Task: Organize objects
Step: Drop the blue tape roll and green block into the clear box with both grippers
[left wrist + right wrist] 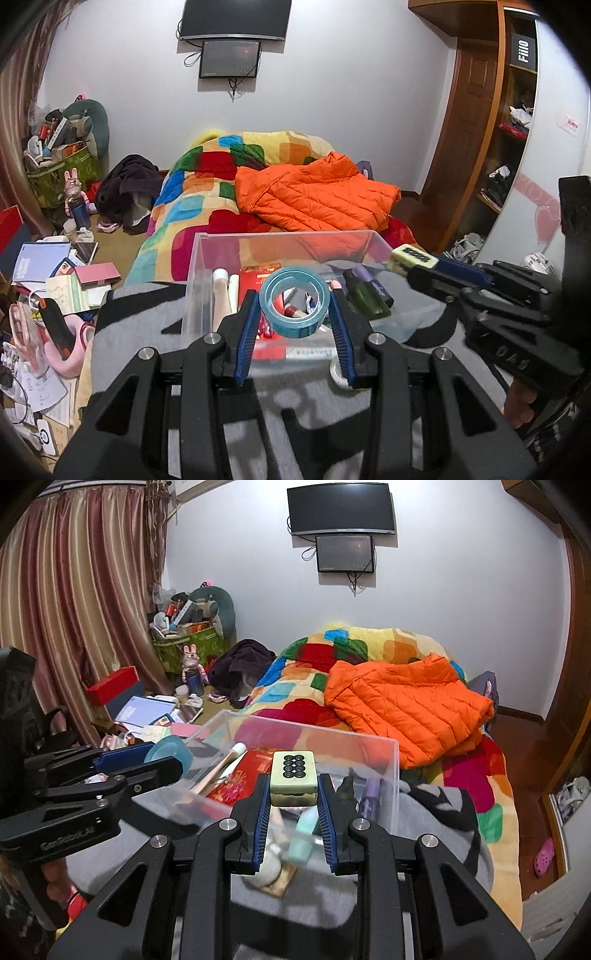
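My left gripper (294, 308) is shut on a light-blue tape roll (294, 305) and holds it over the near part of a clear plastic box (221, 240) on the bed. My right gripper (293, 788) is shut on a cream mahjong tile (293, 775) with dark circles, above the same box (395, 775). The right gripper also shows in the left wrist view (410, 260), at the box's right rim. The box holds tubes, a red packet (255, 280), a dark green bottle (365, 295) and a purple tube.
The box stands on a grey-and-black garment (147, 325) on a bed with a colourful blanket (199, 206) and an orange jacket (317, 195). A white tape roll (338, 373) lies by the box. Books and clutter (55, 266) cover the floor at left. A wardrobe (480, 129) stands right.
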Available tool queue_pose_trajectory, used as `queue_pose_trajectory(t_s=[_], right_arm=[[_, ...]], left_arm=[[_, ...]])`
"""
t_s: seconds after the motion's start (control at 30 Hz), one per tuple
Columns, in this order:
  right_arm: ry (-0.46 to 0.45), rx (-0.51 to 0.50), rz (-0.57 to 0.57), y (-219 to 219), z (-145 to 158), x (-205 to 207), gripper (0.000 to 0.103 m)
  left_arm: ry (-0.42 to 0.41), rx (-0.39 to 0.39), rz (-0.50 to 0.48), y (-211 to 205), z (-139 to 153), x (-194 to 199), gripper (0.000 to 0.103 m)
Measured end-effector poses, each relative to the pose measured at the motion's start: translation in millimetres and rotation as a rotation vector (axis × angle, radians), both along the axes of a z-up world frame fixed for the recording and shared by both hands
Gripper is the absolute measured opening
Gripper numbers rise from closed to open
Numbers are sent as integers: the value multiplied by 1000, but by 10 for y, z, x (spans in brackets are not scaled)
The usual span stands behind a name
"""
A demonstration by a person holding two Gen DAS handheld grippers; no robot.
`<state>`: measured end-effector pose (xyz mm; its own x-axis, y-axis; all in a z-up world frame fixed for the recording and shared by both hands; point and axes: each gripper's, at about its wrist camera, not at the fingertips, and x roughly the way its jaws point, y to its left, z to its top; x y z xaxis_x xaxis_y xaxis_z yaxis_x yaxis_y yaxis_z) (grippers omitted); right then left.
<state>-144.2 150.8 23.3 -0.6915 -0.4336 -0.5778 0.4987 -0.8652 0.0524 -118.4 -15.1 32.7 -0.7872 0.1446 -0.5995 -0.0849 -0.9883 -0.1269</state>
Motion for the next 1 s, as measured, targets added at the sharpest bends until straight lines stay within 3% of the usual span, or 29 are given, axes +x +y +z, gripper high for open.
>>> queue_pose_trajectory(t_s=[0.63, 0.77, 0.83, 0.9, 1.0], right_arm=[[-202, 88, -12, -143, -624, -696, 22], [-186, 110, -14, -162, -621, -661, 24], [-178, 110, -9, -150, -589, -638, 28], [-162, 99, -10, -126, -541, -596, 35], [-140, 82, -4, -66, -461, -501, 36]], left_arm=[[-191, 10, -20, -39, -587, -656, 38], [-183, -33, -32, 49, -588, -629, 42], [-167, -58, -28, 101, -558, -593, 53], [-149, -65, -30, 128, -516, -546, 56], [-129, -68, -39, 149, -441, -472, 57]])
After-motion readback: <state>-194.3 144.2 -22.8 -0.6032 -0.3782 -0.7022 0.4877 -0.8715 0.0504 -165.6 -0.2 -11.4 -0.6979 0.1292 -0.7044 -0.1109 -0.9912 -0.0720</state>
